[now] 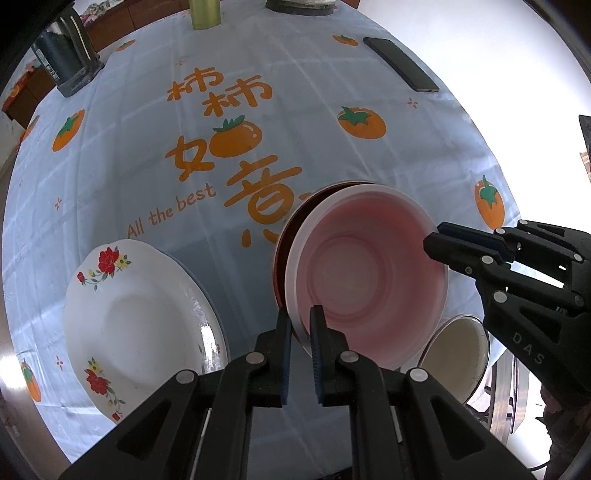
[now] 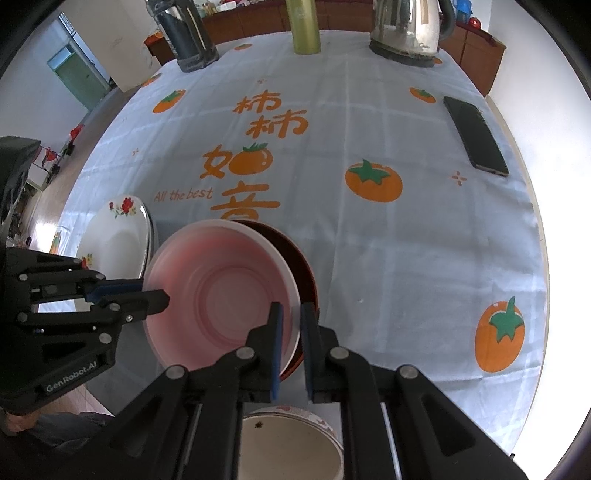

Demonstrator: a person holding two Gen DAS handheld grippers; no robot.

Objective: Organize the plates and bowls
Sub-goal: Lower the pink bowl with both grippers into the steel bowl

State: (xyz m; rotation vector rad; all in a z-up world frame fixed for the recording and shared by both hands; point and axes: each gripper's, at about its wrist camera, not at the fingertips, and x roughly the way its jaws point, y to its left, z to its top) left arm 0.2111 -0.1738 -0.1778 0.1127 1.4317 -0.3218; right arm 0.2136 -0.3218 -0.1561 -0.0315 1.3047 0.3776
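Note:
A pink bowl (image 1: 369, 273) is nested in a dark red-brown bowl (image 1: 291, 236); both are held tilted above the table. My left gripper (image 1: 301, 332) is shut on their near rim. My right gripper (image 2: 291, 328) is shut on the opposite rim, where the pink bowl (image 2: 218, 291) and the brown bowl (image 2: 295, 258) overlap. The right gripper also shows in the left wrist view (image 1: 443, 243), and the left gripper in the right wrist view (image 2: 155, 295). A white flowered plate (image 1: 140, 325) lies on the table at the left. A beige bowl (image 2: 291, 446) sits below the held bowls.
The tablecloth (image 2: 369, 258) has orange persimmon prints. A black phone (image 2: 476, 136) lies at the right. A kettle (image 2: 406, 29), a green bottle (image 2: 303, 26) and a dark jug (image 2: 188, 37) stand at the far edge. The table's near edge is close below the grippers.

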